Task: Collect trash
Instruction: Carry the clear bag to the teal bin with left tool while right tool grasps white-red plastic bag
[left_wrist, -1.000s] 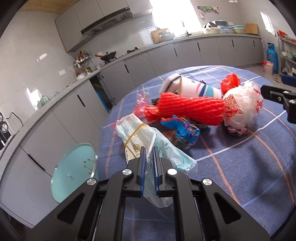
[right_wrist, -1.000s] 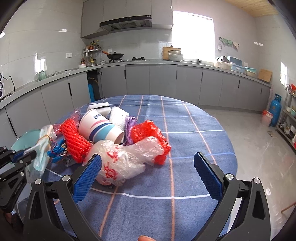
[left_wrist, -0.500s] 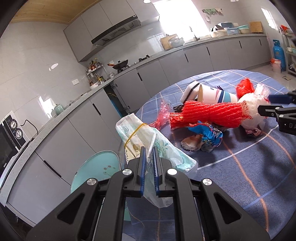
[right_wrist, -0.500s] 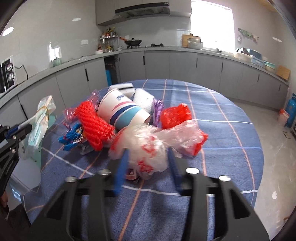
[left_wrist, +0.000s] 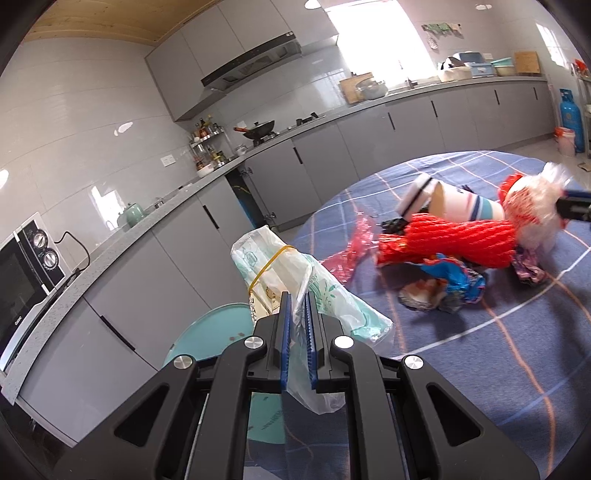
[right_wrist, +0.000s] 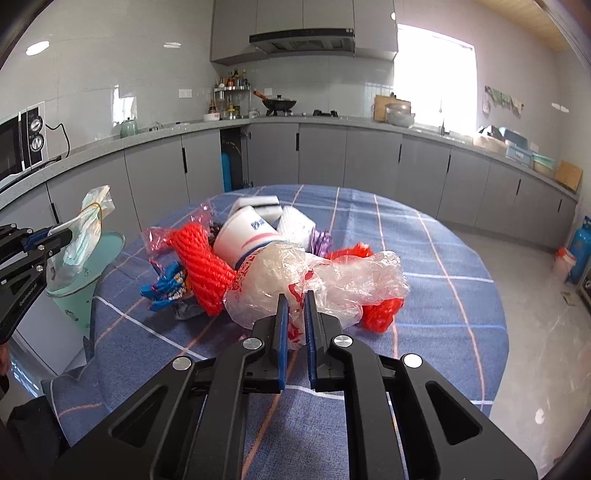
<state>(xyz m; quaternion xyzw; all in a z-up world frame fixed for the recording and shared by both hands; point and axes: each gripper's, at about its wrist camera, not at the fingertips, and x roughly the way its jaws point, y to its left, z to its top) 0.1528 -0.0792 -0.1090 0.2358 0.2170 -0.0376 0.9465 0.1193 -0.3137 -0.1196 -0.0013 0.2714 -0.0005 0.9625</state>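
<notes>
Since a second ago the right gripper (right_wrist: 294, 314), then spread wide over the heap, has come down on the clear plastic bag (right_wrist: 314, 280) and its jaws are closing, with the film already pinched between the pads. Meanwhile the left gripper (left_wrist: 295, 325) has carried its pale green-printed bag (left_wrist: 295, 273) up and off toward the teal bin (left_wrist: 207, 332) beside the table (right_wrist: 443, 295); it remains clamped on that bag. Remaining litter, namely the red mesh netting (right_wrist: 201, 258), paper cup (right_wrist: 245, 236) and blue wrapper (right_wrist: 166, 288), lies bunched against the clear bag. Recommended practice: lift slowly and straight up, confirming the film does not slip or drag the netting along.
</notes>
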